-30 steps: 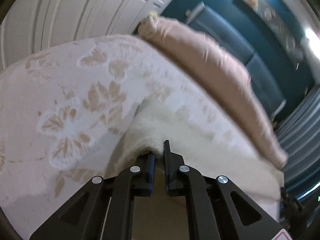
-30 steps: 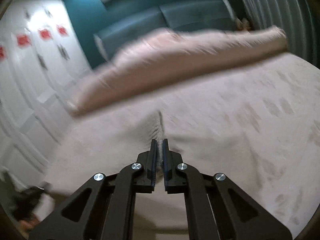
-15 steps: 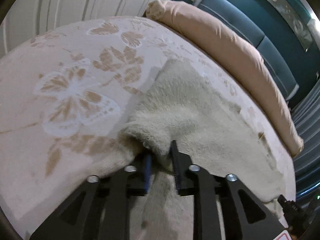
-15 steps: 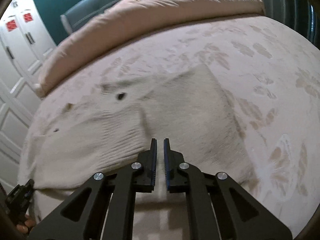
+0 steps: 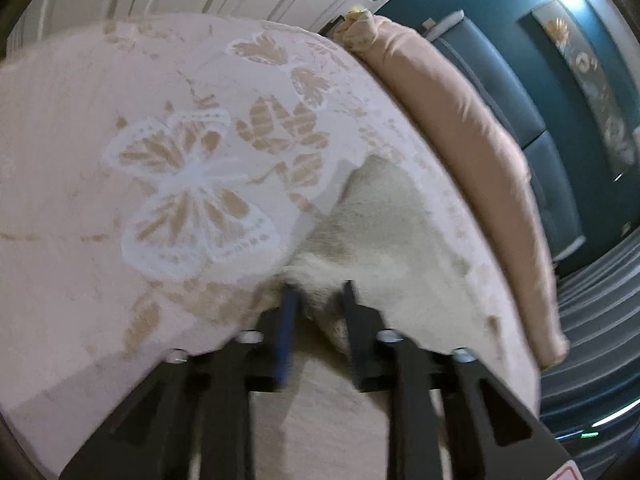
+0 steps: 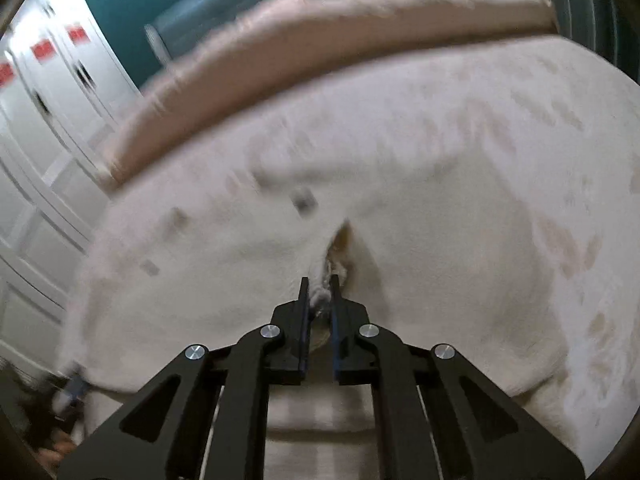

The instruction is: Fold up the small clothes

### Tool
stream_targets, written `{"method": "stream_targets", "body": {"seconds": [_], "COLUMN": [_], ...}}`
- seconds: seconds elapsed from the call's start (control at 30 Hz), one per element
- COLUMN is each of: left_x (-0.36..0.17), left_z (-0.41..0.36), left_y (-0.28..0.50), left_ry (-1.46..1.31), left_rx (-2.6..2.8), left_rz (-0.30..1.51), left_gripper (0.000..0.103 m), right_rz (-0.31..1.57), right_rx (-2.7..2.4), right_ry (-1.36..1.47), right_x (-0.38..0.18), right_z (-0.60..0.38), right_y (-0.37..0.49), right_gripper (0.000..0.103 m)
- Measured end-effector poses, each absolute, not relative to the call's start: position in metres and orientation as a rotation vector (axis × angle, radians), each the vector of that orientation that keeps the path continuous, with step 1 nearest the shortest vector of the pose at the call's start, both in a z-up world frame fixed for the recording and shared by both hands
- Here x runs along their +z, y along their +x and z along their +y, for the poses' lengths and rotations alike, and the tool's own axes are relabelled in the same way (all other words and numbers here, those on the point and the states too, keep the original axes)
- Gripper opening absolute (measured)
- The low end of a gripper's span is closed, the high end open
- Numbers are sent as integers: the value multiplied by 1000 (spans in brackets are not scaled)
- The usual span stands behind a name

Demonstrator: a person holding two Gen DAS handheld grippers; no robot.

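Both grippers have sunk toward the bedspread (image 5: 120, 280); left gripper (image 5: 316, 300) closing on the fleecy garment (image 5: 380, 248) edge; right gripper (image 6: 319, 296) clamped on its hem; soft, light, limp cloth, best pinched at corners.

Fluffy cream fleece garment (image 5: 384, 248) on smooth printed cloth bedspread (image 5: 120, 128); matt black plastic tongs (image 5: 316, 292)

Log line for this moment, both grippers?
left gripper: closing on cream garment | right gripper: closing on garment edge | bedspread: underneath
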State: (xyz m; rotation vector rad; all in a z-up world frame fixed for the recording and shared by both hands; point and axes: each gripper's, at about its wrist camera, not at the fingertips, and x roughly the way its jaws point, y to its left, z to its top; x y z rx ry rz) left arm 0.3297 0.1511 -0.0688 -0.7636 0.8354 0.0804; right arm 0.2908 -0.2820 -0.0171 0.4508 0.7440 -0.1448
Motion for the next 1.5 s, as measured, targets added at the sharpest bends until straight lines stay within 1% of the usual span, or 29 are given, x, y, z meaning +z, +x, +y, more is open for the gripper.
{"method": "stream_targets", "body": {"seconds": [0.07,0.13,0.17,0.2,0.3,0.33,0.37,0.53,0.7,0.8,0.87,0.9,0.93,0.97,1.1,1.2,1.27,1.33,1.4,1.47,1.5], "left_x": [-72,-76,-77,-79,-78,-79,-79,-79,-79,-79,-79,-79,-80,-80,-81,-82,-82,-82,-82,-83,-83], "left_z": [150,143,137,130,125,125,124,113,108,109,108,108,107,106,103,103,103,103,103,103,103], "left_y": [327,323,320,317,317,316,316,317,318,319,319,319,319,319,319,319,319,319,318,318,317], "left_ry": [-726,-639,-586,-533,-484,-482,-477,-401,-369,-369,-363,-360,-354,-348,-324,-327,-326,-327,-328,-333,-335], "left_rx": [99,105,107,109,126,126,127,151,163,162,162,162,162,163,171,170,171,170,168,166,165], "left_rz": [834,825,815,803,803,799,794,790,793,793,792,791,790,789,782,780,781,779,775,770,767], "left_gripper": [10,10,10,11,11,11,11,12,13,13,14,14,14,15,16,16,16,16,16,16,16], "right_rz": [691,776,867,857,855,858,852,764,834,885,871,856,843,838,834,836,846,831,808,792,796], "right_rx": [-161,-237,-261,-241,-261,-267,-279,-265,-67,-73,-111,-128,-138,-141,-162,-181,-261,-284,-297,-203,-108], "right_ry": [447,409,408,398,351,353,364,404,260,179,163,176,199,216,279,224,202,271,288,269,248], "right_x": [-7,-35,-64,-77,-57,-53,-50,-27,-28,-47,-56,-60,-62,-62,-64,-61,-61,-58,-43,-26,-15], "right_z": [-288,-299,-305,-306,-297,-294,-293,-277,-214,-197,-207,-219,-230,-237,-263,-257,-260,-271,-270,-253,-234], "right_y": [280,283,288,286,287,286,282,253,275,288,285,280,274,270,259,256,253,246,244,255,269], "right_gripper": [6,6,6,6,9,13,14,14,14,10,8,6,1,0,0,0,3,4,10,12,19]}}
